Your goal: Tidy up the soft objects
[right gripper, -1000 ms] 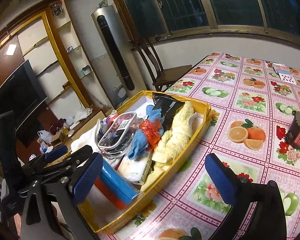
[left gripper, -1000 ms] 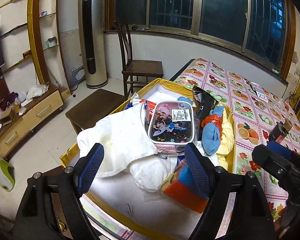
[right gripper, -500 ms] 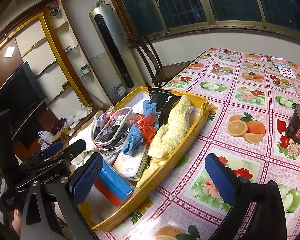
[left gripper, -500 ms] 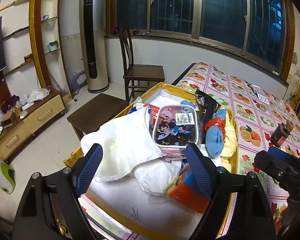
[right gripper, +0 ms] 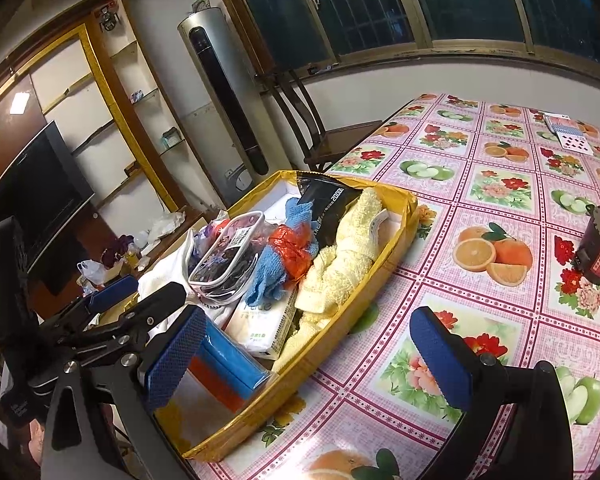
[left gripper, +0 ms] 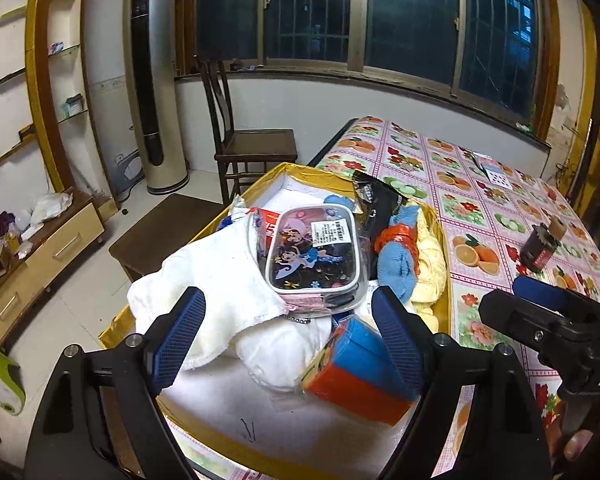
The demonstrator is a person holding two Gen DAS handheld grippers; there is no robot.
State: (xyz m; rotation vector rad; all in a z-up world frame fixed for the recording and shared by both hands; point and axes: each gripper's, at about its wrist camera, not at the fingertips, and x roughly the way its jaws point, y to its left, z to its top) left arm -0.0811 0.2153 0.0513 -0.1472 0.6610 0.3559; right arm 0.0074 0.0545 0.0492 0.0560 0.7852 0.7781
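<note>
A shallow yellow box [left gripper: 300, 170] [right gripper: 396, 240] at the table's corner holds soft things: a white towel [left gripper: 212, 292], a blue cloth [left gripper: 396, 268] [right gripper: 268, 276] tied in orange plastic, a pale yellow towel [left gripper: 430, 276] [right gripper: 348, 264], a clear cartoon pouch [left gripper: 314, 256] [right gripper: 224, 256], a black packet [right gripper: 328, 204], a tissue pack [right gripper: 264, 324] and an orange-blue pack [left gripper: 356, 368] [right gripper: 224, 368]. My left gripper [left gripper: 288, 332] hangs open above the box's near end, holding nothing. My right gripper [right gripper: 304, 356] stands open over the box's right rim, empty.
A dark jar [left gripper: 540, 248] [right gripper: 598, 248] with a red label stands on the fruit-print tablecloth [right gripper: 492, 208] to the right. Playing cards [right gripper: 568, 132] lie farther back. A wooden chair [left gripper: 252, 148], a stool [left gripper: 164, 228] and a tower fan [left gripper: 148, 88] stand left of the table.
Both grippers have drawn back and up a little from the box, staying open. Nothing in the box has moved.
</note>
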